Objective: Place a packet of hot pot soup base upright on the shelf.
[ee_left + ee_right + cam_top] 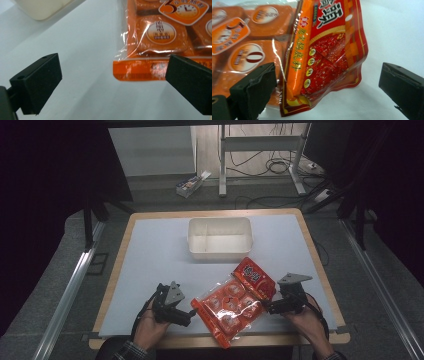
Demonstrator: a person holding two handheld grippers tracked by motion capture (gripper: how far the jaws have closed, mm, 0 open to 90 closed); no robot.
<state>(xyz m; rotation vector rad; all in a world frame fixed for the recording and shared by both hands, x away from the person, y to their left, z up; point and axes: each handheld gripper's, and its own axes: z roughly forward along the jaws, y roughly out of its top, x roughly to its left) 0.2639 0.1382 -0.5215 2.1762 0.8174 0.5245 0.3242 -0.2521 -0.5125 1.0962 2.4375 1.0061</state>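
A clear orange packet [227, 307] of round cakes lies near the table's front edge. A red sauce packet [256, 277] rests partly over its far right end. My left gripper [190, 313] sits at the orange packet's left corner, jaws wide apart. In the left gripper view the orange packet's [160, 37] sealed edge reaches in between the jaws of the left gripper [113, 82], untouched. My right gripper [268, 307] is open at the packets' right side. In the right gripper view the red packet's [329, 50] lower corner lies between the spread jaws of the right gripper [327, 90], beside the orange packet [244, 37].
A white two-part container [220, 237] stands at the table's middle back; its corner [42, 7] appears in the left gripper view. A pale mat [150, 260] covers the wooden table. A small box [190, 184] and cables lie on the floor beyond.
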